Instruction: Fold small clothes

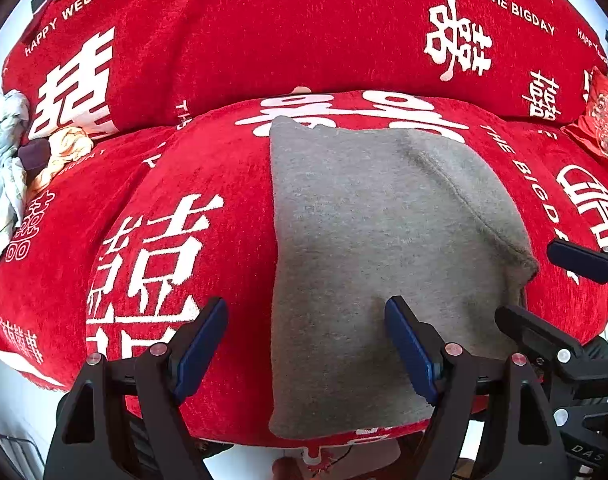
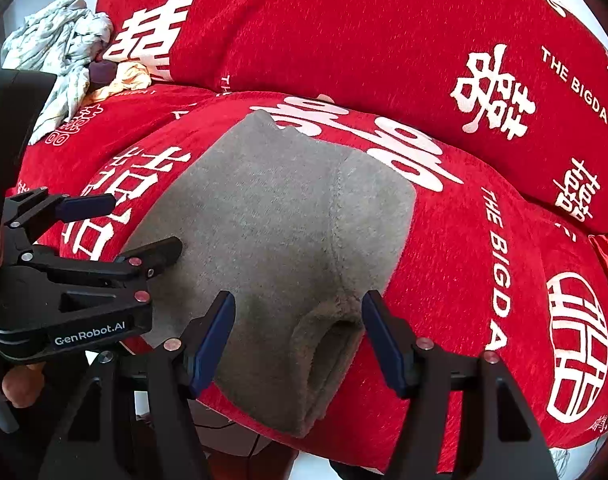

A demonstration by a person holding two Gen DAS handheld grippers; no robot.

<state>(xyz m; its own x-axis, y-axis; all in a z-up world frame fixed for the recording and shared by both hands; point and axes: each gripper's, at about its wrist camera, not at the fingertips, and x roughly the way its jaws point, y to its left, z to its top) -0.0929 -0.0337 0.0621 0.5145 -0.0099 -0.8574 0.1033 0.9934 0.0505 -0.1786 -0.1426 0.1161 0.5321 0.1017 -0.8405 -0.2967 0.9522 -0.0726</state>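
A grey knit garment (image 1: 367, 248) lies flat on a red sofa seat cushion, folded lengthwise with a seam ridge along its right side; it also shows in the right wrist view (image 2: 272, 232). My left gripper (image 1: 305, 344) is open and empty just above its near left edge. My right gripper (image 2: 298, 340) is open and empty over the near right end, where a fold opening shows. The right gripper's fingers (image 1: 535, 332) show at the right edge of the left wrist view, and the left gripper (image 2: 140, 228) shows at the left of the right wrist view.
The red sofa cover (image 1: 184, 240) bears white lettering, with back cushions (image 1: 264, 32) behind. A pile of pale and yellow clothes (image 1: 8, 168) lies at the far left, also in the right wrist view (image 2: 68, 52). A red pillow (image 1: 603, 124) sits at far right.
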